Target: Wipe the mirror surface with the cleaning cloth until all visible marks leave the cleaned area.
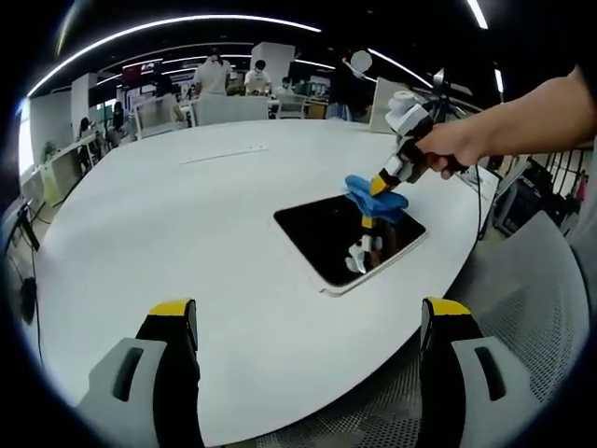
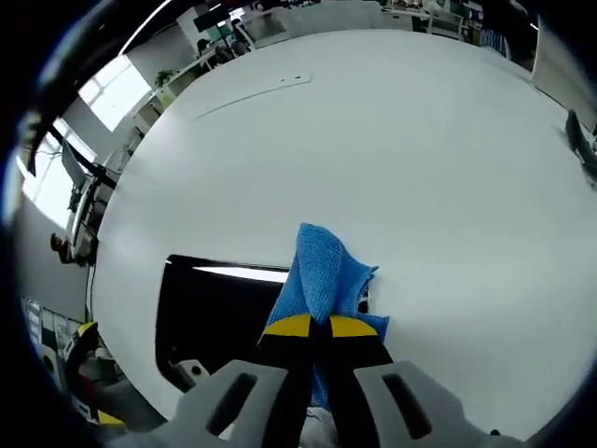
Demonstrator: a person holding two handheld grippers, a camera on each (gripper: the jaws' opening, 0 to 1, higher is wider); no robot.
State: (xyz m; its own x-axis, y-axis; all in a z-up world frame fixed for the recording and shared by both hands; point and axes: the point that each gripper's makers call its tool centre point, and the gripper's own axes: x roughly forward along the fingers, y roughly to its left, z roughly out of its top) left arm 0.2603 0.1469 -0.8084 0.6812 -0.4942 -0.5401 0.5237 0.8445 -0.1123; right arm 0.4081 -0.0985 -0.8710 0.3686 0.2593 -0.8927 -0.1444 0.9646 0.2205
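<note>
In the left gripper view, the left gripper (image 1: 308, 322) hangs over the near edge of the round white table (image 1: 187, 215), its yellow-tipped jaws spread wide with nothing between them. Just beyond them a grey mesh chair back (image 1: 532, 308) curves along the table's edge. Farther out, the mirror (image 1: 347, 238) lies flat on the tabletop, a dark rectangle with a pale frame. The right gripper (image 1: 378, 187), held in a person's hand (image 1: 448, 145), presses the blue cleaning cloth (image 1: 376, 198) down onto the mirror's far part; its reflection shows in the glass. Behind the table stand office desks and several people (image 1: 233, 75).

In the right gripper view, the right gripper's (image 2: 317, 325) jaws are closed tight on the cleaning cloth (image 2: 322, 271), which bunches up ahead of the tips and rests on the mirror (image 2: 210, 313) near its edge. Past it spreads the bare white table (image 2: 373, 140).
</note>
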